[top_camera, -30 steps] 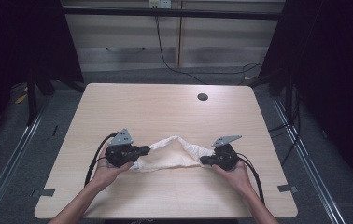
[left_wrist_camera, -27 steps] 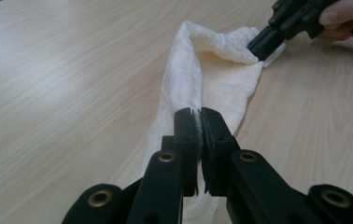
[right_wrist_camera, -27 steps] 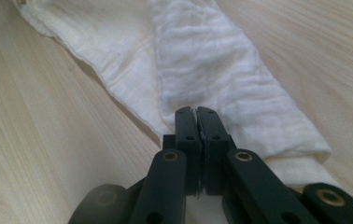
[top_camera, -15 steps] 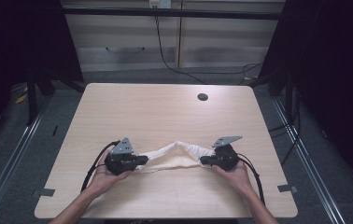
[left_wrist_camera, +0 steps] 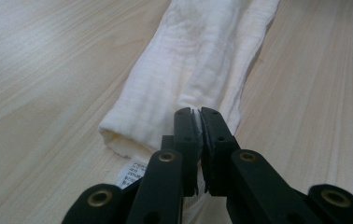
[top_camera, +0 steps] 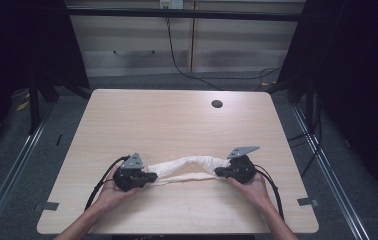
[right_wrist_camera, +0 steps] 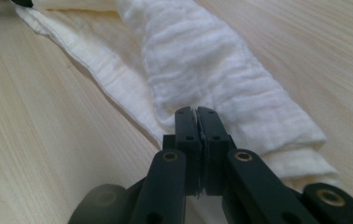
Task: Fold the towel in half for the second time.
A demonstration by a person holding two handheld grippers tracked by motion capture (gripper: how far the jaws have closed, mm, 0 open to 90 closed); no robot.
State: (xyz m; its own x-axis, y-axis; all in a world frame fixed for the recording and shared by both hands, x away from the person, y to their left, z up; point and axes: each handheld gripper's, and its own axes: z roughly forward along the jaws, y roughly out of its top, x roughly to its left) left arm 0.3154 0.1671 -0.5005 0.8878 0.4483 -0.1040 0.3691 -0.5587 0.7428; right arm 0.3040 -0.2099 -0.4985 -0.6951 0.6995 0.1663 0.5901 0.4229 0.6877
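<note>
High view has the left gripper (top_camera: 149,177) and right gripper (top_camera: 220,172) each clamped on an end of the soft, limp white cloth (top_camera: 189,166) lying on the near table (top_camera: 167,125), best gripped at its edges.

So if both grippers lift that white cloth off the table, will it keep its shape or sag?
Probably sag: the white cloth already humps and creases between the left gripper and right gripper. It looks thin and light, so it likely drapes rather than slips.

Light wood table (top_camera: 177,120); white cloth (top_camera: 189,167) lying near front edge.
</note>
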